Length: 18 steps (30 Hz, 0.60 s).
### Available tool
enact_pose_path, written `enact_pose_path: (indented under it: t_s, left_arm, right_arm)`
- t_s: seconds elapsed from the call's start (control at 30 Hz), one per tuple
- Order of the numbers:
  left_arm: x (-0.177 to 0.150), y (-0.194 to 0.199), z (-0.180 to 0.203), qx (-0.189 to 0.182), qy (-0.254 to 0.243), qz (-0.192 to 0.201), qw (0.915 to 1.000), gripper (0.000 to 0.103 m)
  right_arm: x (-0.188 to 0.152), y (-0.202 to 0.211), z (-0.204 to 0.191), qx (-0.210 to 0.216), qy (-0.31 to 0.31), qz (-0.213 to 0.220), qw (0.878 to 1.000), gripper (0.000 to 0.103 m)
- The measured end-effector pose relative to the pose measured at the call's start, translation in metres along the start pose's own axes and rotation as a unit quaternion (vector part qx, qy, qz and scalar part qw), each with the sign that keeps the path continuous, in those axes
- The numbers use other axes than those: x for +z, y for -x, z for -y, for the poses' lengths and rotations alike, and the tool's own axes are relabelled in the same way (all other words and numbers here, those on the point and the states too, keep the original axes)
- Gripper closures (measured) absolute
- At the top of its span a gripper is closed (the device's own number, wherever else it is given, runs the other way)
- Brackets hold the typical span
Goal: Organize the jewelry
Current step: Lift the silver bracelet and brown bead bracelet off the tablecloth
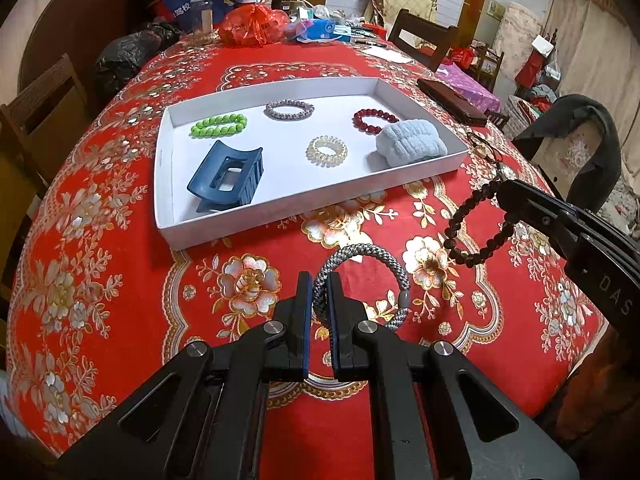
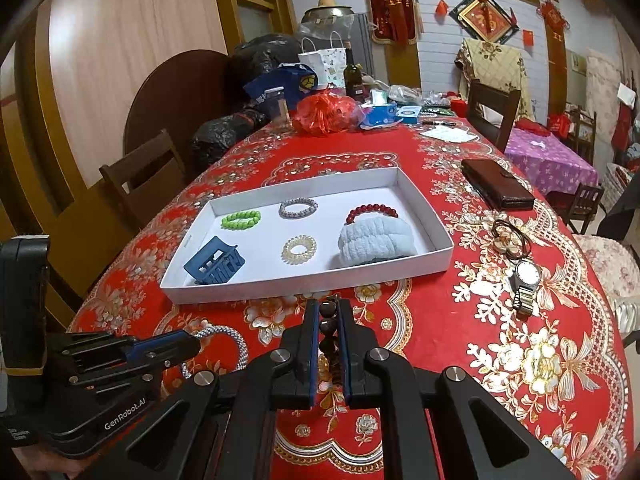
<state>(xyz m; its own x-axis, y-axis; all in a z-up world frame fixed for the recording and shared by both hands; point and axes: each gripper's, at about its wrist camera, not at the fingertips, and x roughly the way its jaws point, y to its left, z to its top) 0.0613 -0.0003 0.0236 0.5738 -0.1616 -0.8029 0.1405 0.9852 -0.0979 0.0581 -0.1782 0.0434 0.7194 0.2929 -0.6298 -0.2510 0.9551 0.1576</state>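
Left wrist view: the left gripper is clenched on a grey braided band; the right gripper grips a dark bead bracelet. The white tray lies ahead of both. Carry each over the near rim to bare floor before releasing.

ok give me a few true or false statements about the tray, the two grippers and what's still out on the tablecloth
1. The left gripper is shut on the grey braided hair tie. True.
2. The right gripper has open, empty jaws. False: it is shut on the dark bead bracelet.
3. The blue claw clip lies inside the white tray. True.
4. The wristwatch is in the tray. False: it lies on the tablecloth, right of the tray.
5. The green bead bracelet is outside the tray. False: it lies inside, near the far left corner.
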Motion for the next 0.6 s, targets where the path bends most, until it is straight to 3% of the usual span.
enact_pose_path:
  t_s: [0.6]
  left_arm:
    - [-0.0049,-0.0015,-0.0027,-0.007,0.007,-0.003,0.9999,0.097]
  right_arm:
    - [0.0004,-0.0051,-0.0083,-0.010,0.010,-0.012,1.000,0.095]
